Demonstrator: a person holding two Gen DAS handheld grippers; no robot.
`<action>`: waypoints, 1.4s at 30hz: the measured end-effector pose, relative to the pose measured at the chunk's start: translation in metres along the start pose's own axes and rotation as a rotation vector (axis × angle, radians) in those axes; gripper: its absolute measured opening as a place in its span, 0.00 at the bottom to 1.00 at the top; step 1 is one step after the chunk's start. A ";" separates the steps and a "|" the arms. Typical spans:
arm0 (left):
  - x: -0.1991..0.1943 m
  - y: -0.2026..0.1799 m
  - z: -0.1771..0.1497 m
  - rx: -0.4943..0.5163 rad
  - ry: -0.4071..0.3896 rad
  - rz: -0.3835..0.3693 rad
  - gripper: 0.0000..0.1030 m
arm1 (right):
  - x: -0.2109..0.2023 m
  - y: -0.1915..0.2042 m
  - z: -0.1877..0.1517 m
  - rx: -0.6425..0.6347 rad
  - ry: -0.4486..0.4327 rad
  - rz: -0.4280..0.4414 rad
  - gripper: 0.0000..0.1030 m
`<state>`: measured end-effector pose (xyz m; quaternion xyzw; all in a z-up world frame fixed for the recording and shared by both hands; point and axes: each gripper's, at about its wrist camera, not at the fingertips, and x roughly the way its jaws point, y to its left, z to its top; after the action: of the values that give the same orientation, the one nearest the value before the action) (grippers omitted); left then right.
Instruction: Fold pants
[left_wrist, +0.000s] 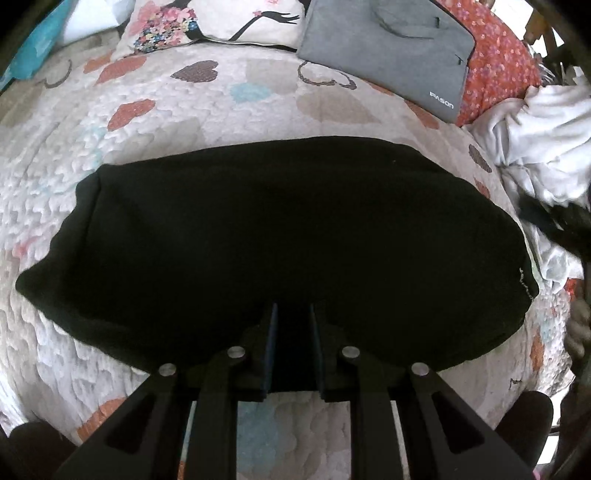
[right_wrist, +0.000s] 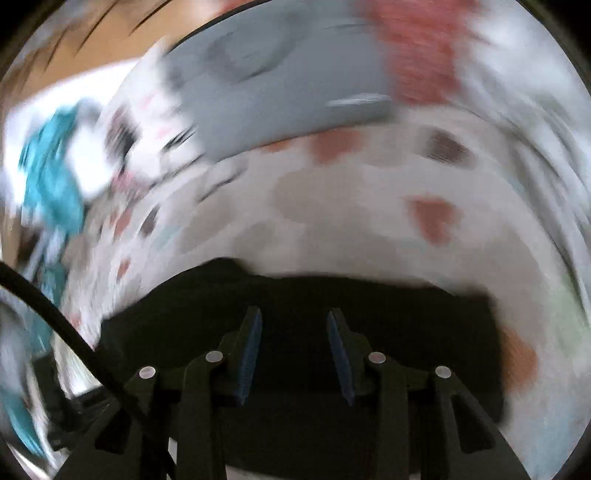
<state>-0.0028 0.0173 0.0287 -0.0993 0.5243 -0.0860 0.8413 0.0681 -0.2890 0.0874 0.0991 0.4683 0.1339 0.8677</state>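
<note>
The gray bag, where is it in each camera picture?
Left wrist view: the gray bag lies at the top, right of the middle, beside a red flowered cloth.
Right wrist view: the gray bag is a blurred shape at the top middle.
Shared landmark: the black pants lie on the heart quilt, below the bag in both.

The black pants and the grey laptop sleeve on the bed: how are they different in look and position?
The black pants lie folded in a wide bundle across the middle of the heart-patterned quilt, near the camera; the grey laptop sleeve lies farther back, by the pillows. The pants are plain black; the sleeve is grey with a white logo and a handle. Both lie flat on the quilt.
</note>
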 end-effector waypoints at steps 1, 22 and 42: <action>0.001 -0.001 -0.001 -0.001 -0.004 0.002 0.16 | 0.020 0.021 0.010 -0.061 0.026 0.018 0.40; -0.002 0.000 -0.015 0.052 -0.132 -0.036 0.17 | 0.131 0.042 0.091 -0.150 0.205 -0.182 0.01; -0.054 0.130 -0.023 -0.461 -0.153 -0.064 0.24 | 0.119 0.275 0.005 -0.474 0.380 0.282 0.24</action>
<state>-0.0415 0.1548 0.0318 -0.3115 0.4612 0.0170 0.8306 0.0968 0.0093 0.0786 -0.0683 0.5592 0.3741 0.7367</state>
